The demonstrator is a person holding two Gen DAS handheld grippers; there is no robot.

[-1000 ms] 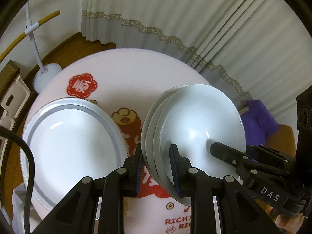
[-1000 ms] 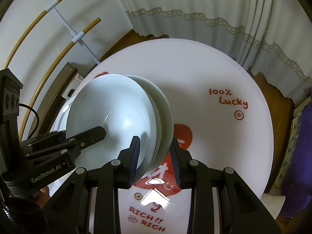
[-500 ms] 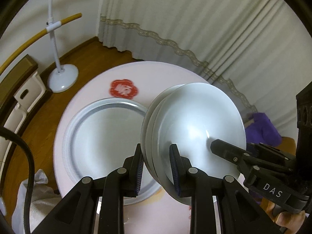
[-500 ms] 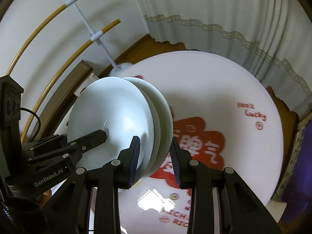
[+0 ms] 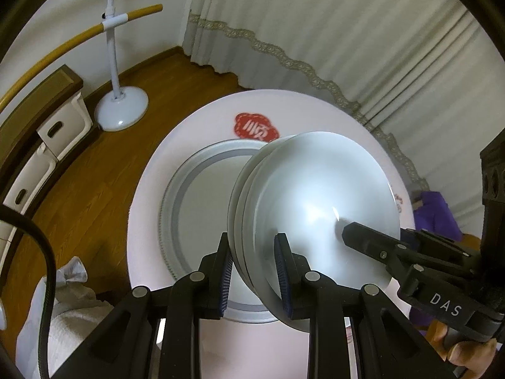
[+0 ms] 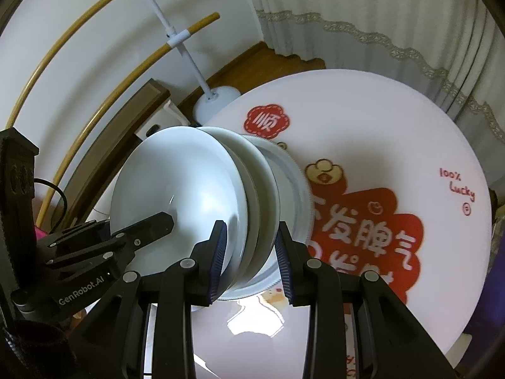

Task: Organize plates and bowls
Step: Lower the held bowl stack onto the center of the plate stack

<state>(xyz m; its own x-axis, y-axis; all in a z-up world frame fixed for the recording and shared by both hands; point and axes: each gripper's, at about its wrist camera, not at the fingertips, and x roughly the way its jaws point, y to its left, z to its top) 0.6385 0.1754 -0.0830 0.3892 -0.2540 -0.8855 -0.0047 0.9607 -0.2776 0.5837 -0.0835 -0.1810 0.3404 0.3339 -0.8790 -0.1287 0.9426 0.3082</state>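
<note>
A nested stack of three white bowls (image 5: 315,202) hangs tilted between both grippers, just above a large white plate with a grey rim (image 5: 186,195) on the round table (image 5: 300,110). My left gripper (image 5: 252,252) is shut on the near rim of the stack. From the right, a finger (image 5: 366,237) of the other gripper lies inside the top bowl. In the right wrist view my right gripper (image 6: 249,243) is shut on the opposite rim of the bowls (image 6: 189,186), with the large plate (image 6: 295,189) partly hidden behind them.
The table (image 6: 394,120) carries red printed patterns. A white lamp stand (image 5: 121,107), white drawers (image 5: 60,129) and a crumpled white cloth (image 5: 66,303) are on the wooden floor at left. Curtains hang behind, and a purple cloth (image 5: 437,211) lies at right.
Both grippers have carried the bowl stack sideways from over the table's red print to above the grey-rimmed plate. The grips on the rims are unchanged.
</note>
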